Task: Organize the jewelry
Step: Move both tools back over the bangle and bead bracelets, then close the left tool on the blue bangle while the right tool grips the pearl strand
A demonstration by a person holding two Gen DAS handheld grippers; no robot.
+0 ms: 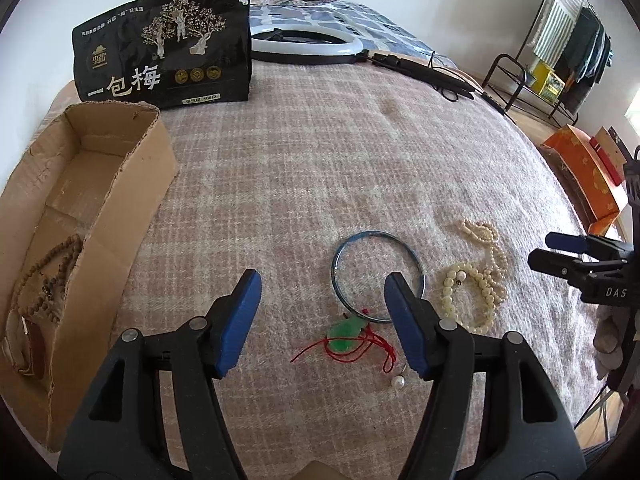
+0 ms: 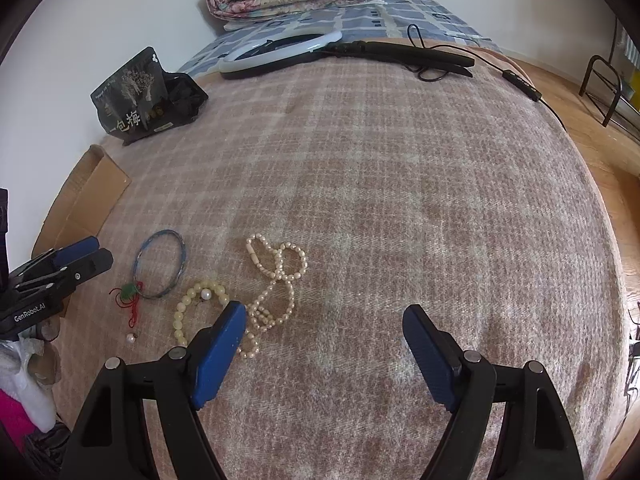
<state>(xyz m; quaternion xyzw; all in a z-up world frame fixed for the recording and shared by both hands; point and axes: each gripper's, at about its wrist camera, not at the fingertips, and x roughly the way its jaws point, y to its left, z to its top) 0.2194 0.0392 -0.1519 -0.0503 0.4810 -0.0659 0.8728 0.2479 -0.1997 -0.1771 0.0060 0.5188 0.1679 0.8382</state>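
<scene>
both the left gripper [image 1: 322, 300] and right gripper [image 2: 324, 330] hang wide open and empty over the blanket [image 1: 320, 168], and the blue bangle [image 1: 378, 276] lying flat ahead looks stiff, light and slick, so i'd pinch across its thin rim.

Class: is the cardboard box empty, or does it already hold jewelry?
Not empty: brown bead strand lies inside the cardboard box.
</scene>
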